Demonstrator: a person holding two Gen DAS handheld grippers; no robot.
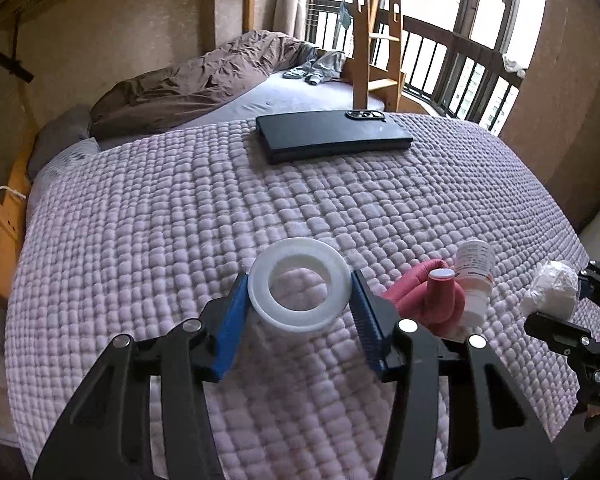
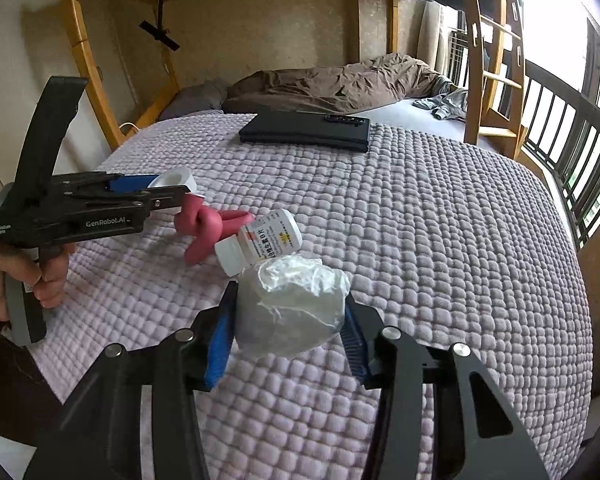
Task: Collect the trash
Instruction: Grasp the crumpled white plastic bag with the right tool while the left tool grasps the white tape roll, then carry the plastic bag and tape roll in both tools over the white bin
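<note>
My left gripper is shut on a white tape ring, held between its blue pads above the quilt; the gripper also shows in the right wrist view with the ring. My right gripper is shut on a crumpled clear plastic wad, which also shows in the left wrist view. A knotted pink tube and a white pill bottle lie on the quilt between the two grippers.
A lilac quilted cover spreads over the bed. A black phone lies at its far side. Beyond are a brown duvet, a wooden bunk ladder and a dark window railing.
</note>
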